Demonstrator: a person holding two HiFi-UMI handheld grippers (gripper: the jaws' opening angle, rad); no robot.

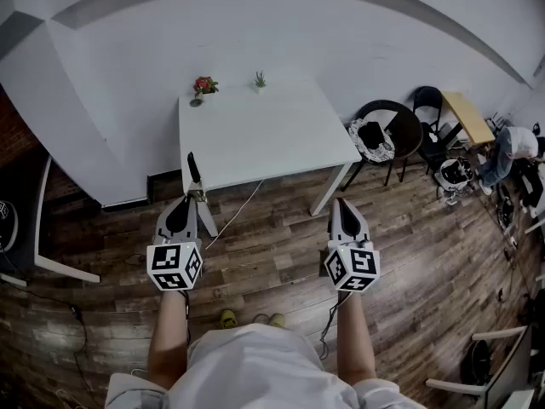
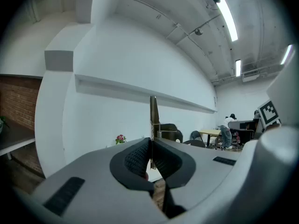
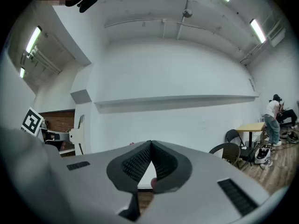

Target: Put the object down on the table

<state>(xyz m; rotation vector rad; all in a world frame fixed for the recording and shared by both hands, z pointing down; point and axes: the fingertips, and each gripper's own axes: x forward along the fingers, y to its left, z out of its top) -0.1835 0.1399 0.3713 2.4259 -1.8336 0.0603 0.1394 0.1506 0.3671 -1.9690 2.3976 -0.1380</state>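
My left gripper [image 1: 194,197] is shut on a thin dark tool [image 1: 194,168] that sticks up and forward from the jaws, over the front left edge of the white table [image 1: 264,135]. In the left gripper view the tool [image 2: 153,116] stands upright as a narrow blade-like strip with a small metal spring part beside it, pinched between the closed pads of that gripper [image 2: 150,143]. My right gripper [image 1: 343,204] hovers over the wood floor just short of the table's front right leg. Its jaws [image 3: 150,144] meet at the tips with nothing between them.
A small pot of red flowers [image 1: 203,84] and a tiny green plant [image 1: 260,79] stand at the table's far edge against the white wall. Black chairs [image 1: 387,130] and a yellow table [image 1: 467,117] are at the right, with a person [image 1: 511,147] beyond. Another white desk's leg [image 1: 41,228] is at the left.
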